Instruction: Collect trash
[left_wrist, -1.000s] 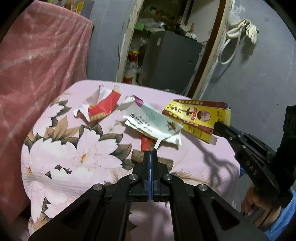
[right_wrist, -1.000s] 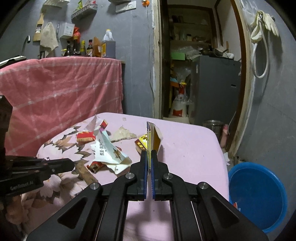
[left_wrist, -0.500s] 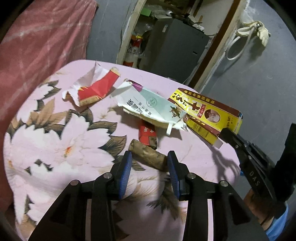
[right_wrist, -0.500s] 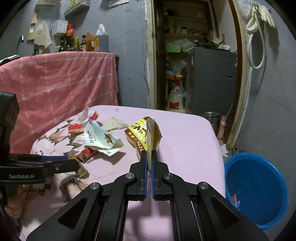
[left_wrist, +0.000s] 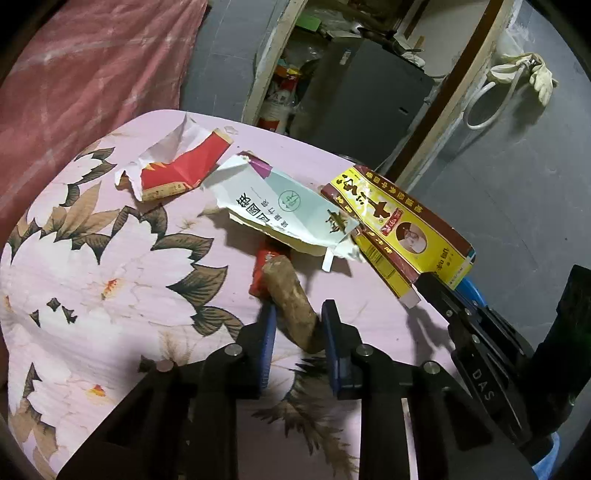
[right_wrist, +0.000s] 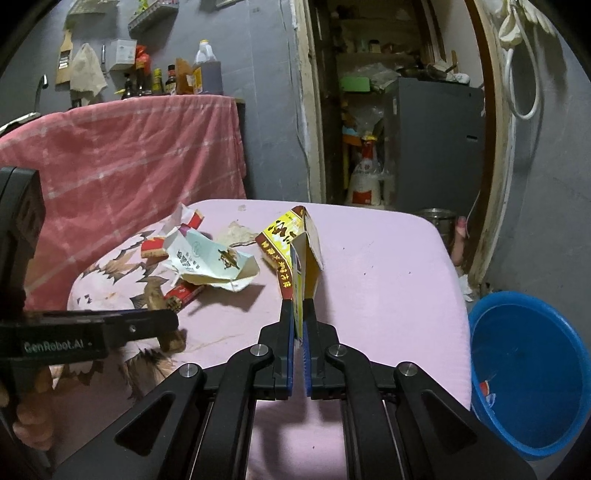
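Pink counter, trash mostly uncollected.
Right claw grips box; left claw straddles root, not clamped; papers remain, basin near-empty.

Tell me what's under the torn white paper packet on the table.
A small red packet pokes out from under the torn white paper packet, beside the brown root between the left gripper's fingers. Anything deeper underneath is hidden.
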